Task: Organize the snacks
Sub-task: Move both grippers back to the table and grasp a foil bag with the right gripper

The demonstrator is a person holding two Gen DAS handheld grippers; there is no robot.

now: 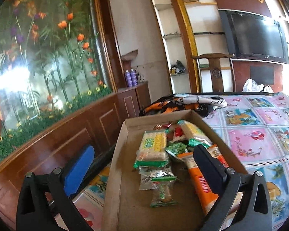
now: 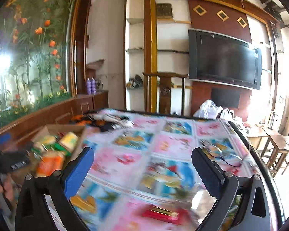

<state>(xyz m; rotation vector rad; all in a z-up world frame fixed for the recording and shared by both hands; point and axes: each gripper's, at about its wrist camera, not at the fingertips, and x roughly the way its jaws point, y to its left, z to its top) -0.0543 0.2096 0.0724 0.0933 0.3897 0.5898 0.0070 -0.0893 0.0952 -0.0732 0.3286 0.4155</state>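
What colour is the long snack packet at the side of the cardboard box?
The long snack packet is orange with white patches. The left wrist view shows it best.

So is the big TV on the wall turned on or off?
Off, it looks like. The TV screen is dark all over in both views, with no picture on it, only faint reflections of the room.

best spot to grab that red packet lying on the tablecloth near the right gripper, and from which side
The red packet lies flat on the tablecloth, apart from the box, long axis running left to right. Probably come from above with the open right gripper and pinch across its narrow width near the middle. Blur hides its edges.
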